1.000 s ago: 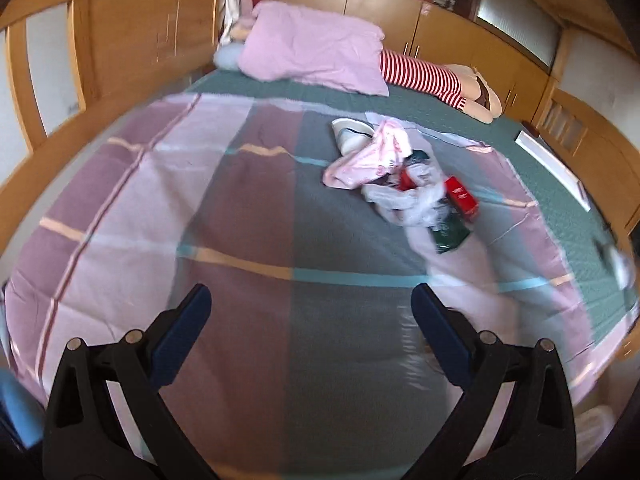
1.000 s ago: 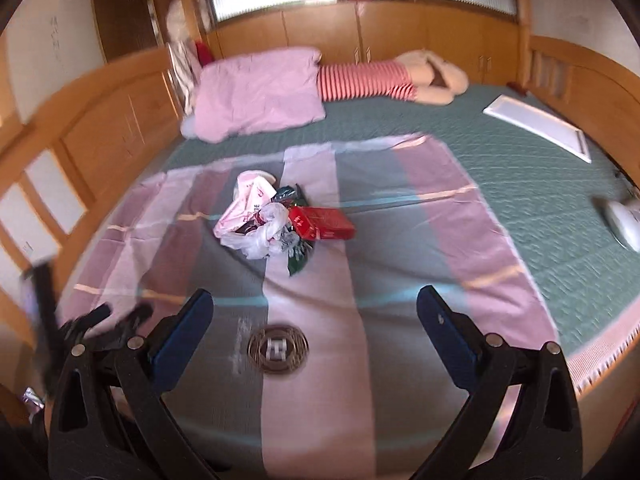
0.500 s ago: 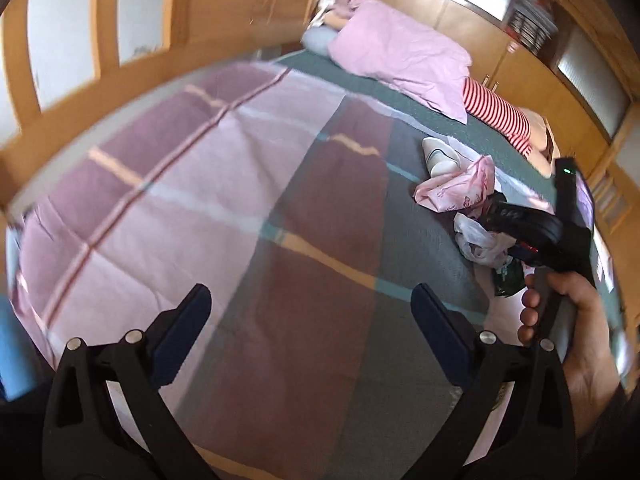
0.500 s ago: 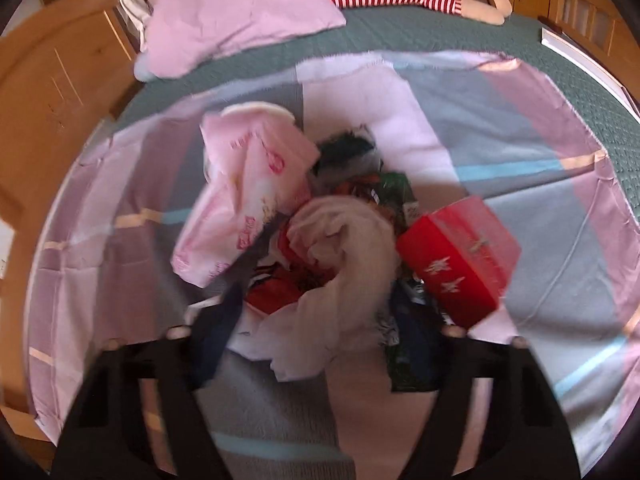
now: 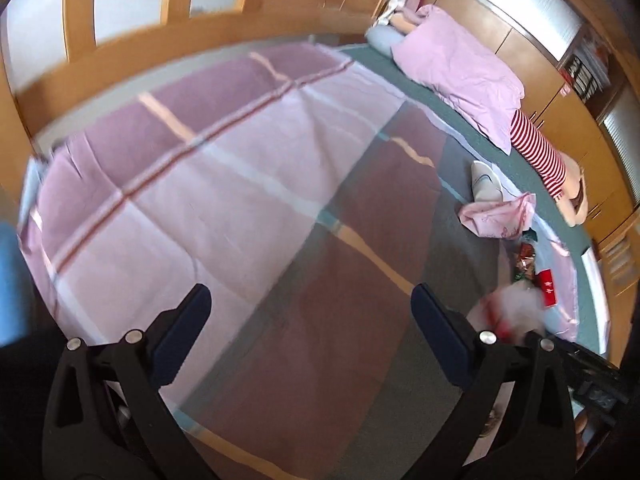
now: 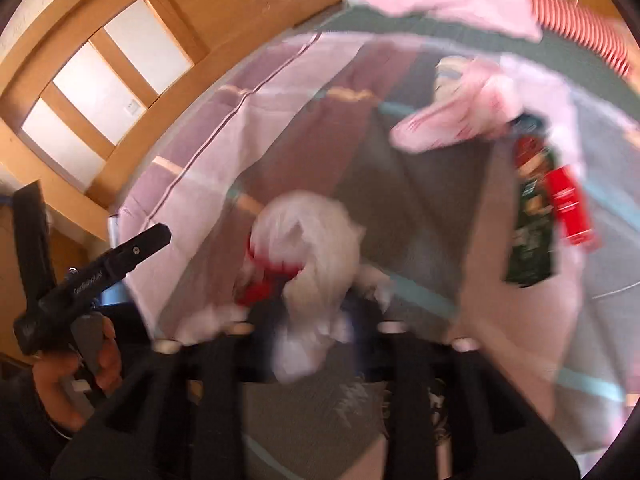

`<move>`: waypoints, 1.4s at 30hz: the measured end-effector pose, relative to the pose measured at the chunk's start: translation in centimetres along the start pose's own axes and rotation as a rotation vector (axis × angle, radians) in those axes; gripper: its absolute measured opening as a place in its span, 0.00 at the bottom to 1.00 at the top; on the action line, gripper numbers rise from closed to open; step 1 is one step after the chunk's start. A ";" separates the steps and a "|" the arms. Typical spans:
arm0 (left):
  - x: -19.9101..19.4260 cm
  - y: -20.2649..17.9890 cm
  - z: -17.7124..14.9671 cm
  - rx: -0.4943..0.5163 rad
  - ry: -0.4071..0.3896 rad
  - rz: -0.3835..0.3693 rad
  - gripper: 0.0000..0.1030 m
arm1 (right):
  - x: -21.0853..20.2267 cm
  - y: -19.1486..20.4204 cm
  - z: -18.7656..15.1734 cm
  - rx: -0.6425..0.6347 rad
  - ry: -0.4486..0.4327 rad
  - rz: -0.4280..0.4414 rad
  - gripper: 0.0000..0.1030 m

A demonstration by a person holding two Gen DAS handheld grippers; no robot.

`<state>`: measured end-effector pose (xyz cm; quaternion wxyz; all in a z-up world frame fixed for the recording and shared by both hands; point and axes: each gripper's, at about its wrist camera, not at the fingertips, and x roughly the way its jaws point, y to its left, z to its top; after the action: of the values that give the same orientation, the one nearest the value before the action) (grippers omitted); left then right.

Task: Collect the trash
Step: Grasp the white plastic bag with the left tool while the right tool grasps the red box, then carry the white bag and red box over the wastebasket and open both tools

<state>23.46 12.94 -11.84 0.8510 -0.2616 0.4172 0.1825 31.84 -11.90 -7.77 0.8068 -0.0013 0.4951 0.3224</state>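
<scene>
My right gripper [image 6: 308,316] is shut on a crumpled white plastic bag [image 6: 312,240] with red bits in it and holds it above the striped blanket; the bag also shows, blurred, in the left wrist view [image 5: 512,308]. A pink plastic bag [image 6: 452,120], a green wrapper [image 6: 532,232] and a red box [image 6: 570,208] lie on the blanket at the right. In the left wrist view the pink bag [image 5: 496,216] and red box [image 5: 547,288] lie far right. My left gripper [image 5: 308,320] is open and empty over the blanket.
The striped pink and grey blanket [image 5: 224,184] covers a green bed. A pink pillow [image 5: 460,72] and a red-striped plush toy [image 5: 540,152] lie at the head. A white shoe-like object [image 5: 484,184] sits by the pink bag. Wooden panelling [image 6: 132,64] borders the bed.
My right gripper has closed on the white plastic bag and lifted it back away from the trash pile. My left gripper has swung left; it stays open.
</scene>
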 end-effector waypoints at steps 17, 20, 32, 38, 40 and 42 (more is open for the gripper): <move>3.0 -9.2 -3.8 0.263 0.265 -0.421 0.96 | 4.2 -11.7 3.5 0.270 -0.077 -0.622 0.40; 3.9 -11.4 -4.7 0.347 0.296 -0.439 0.96 | 1.7 -11.6 2.9 0.290 -0.102 -0.599 0.32; 4.7 -12.8 -6.9 0.540 0.215 -0.334 0.34 | -10.3 -7.6 -5.8 0.342 -0.224 -0.390 0.21; -1.4 -10.2 -6.7 0.565 0.064 -0.443 0.30 | -17.1 -3.6 -11.3 0.319 -0.319 -0.286 0.21; -3.9 -8.9 -6.6 0.528 0.037 -0.552 0.30 | -19.6 -2.3 -13.8 0.306 -0.345 -0.255 0.21; -6.6 -7.6 -7.3 0.507 0.015 -0.626 0.30 | -21.8 -1.4 -16.4 0.299 -0.364 -0.241 0.21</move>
<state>19.13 1.91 -8.01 0.8999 -0.1593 0.3554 -0.1961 12.90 -29.63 0.87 0.9064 0.1170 0.3803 0.1421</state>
